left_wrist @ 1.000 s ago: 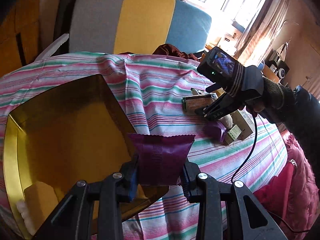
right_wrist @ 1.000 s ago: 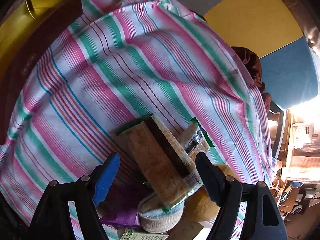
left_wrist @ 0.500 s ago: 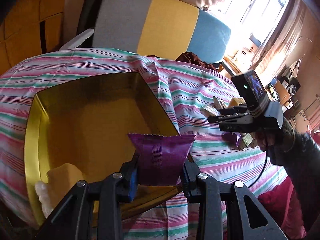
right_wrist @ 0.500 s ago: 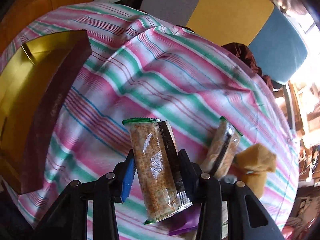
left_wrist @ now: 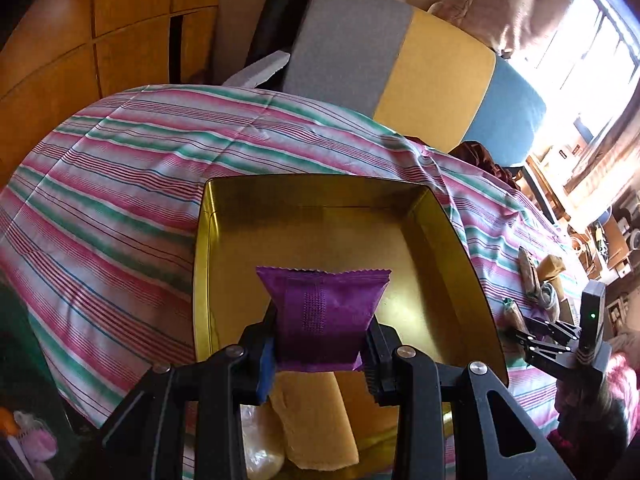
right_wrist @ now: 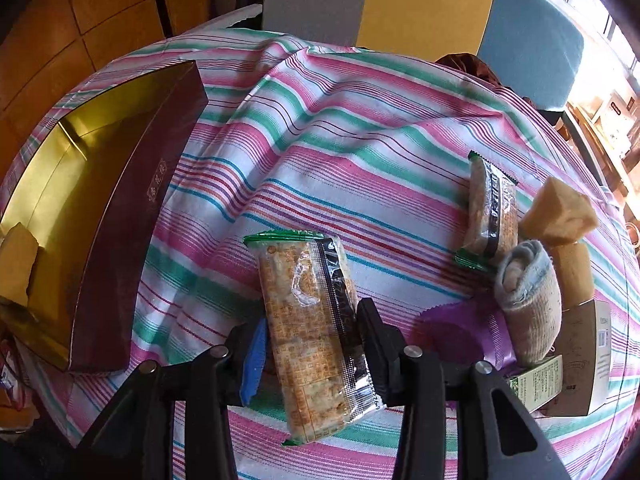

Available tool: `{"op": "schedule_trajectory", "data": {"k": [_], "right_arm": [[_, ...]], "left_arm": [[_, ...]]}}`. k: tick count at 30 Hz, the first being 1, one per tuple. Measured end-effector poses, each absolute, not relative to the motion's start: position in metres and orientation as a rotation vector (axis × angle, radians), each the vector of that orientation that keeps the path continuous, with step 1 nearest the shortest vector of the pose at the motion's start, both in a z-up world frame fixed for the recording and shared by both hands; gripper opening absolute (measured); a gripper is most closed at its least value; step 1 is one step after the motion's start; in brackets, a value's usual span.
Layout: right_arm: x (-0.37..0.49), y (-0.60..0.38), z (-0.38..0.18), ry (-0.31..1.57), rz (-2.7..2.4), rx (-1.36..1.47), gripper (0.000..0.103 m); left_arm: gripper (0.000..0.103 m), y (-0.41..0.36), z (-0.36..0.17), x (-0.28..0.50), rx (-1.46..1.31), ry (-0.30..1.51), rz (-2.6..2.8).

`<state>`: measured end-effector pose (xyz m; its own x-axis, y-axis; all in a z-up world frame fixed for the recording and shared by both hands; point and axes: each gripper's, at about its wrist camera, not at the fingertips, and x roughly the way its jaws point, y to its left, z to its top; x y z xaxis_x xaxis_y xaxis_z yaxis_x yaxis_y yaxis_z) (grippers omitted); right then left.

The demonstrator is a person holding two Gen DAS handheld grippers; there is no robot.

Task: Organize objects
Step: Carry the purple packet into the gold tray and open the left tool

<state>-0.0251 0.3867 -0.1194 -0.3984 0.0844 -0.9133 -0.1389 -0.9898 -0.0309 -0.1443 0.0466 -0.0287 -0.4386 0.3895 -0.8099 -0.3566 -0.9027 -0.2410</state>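
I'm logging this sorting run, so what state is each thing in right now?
Left gripper: shut on purple foil packet, above the tin.
Right gripper: shut on clear-wrapped cracker pack, lifted.
Gold-lined rectangular tin: open, yellow packet inside.
Second cracker pack: lying on striped tablecloth.

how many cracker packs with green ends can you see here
2: one cracker pack clamped in the right gripper above the striped cloth, the other lying on the cloth beside the rolled sock. More may be hidden.
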Motion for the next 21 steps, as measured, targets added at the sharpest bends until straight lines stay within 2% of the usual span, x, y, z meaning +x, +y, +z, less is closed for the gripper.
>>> {"op": "schedule_trajectory", "data": {"k": [11, 17, 19, 20, 21], "right_arm": [[-0.021, 0.385, -0.120, 0.068, 2.530, -1.641, 0.043], [-0.020, 0.385, -0.120, 0.078, 2.535, -1.643, 0.043], [-0.020, 0.385, -0.120, 0.078, 2.535, -1.644, 0.044], [-0.020, 0.386, -0.120, 0.085, 2.536, -1.644, 0.044], [-0.020, 0.386, -0.120, 0.091, 2.536, -1.643, 0.044]], "left_arm": [[0.036, 0.071, -0.072, -0.220, -1.510, 0.073, 2.359], [0.037, 0.080, -0.081, -0.240, -1.499, 0.194, 2.440], [0.040, 0.084, -0.081, -0.247, -1.477, 0.253, 2.467], [0.048, 0.086, -0.081, -0.250, -1.476, 0.278, 2.478], [0.053, 0.087, -0.080, -0.253, -1.478, 0.289, 2.490]]}}
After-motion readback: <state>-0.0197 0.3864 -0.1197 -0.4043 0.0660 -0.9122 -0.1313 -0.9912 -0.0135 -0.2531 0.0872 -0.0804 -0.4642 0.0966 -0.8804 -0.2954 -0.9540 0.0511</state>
